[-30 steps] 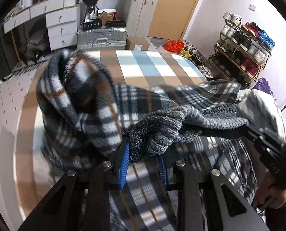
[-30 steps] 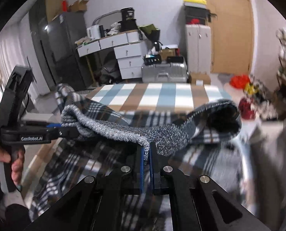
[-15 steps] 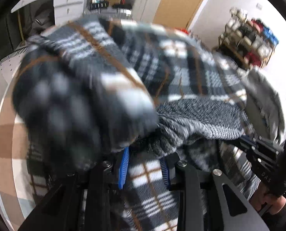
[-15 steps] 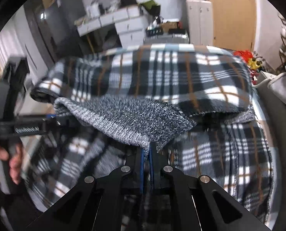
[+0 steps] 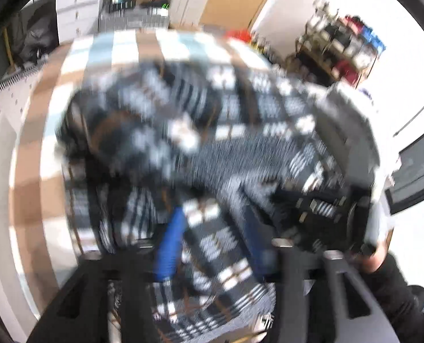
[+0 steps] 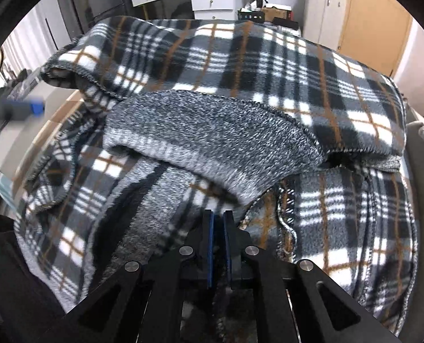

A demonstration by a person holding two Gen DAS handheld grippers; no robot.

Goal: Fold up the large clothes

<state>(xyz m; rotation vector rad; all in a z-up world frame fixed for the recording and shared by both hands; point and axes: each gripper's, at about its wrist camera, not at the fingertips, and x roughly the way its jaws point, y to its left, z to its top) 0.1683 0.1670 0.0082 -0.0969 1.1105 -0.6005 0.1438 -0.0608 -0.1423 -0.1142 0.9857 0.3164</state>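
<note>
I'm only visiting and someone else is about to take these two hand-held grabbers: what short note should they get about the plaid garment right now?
Left gripper: jaws have just been opening, nothing pressed between them; the view is blurred.
Right gripper: jaws nearly shut; whether they still pinch the cloth is hard to tell.
Plaid garment: lies on the striped table, its knitted grey band folded over onto the lower half.
Done: one fold laid across.
Left: let go fully, smooth the layers, probably fold again.
</note>
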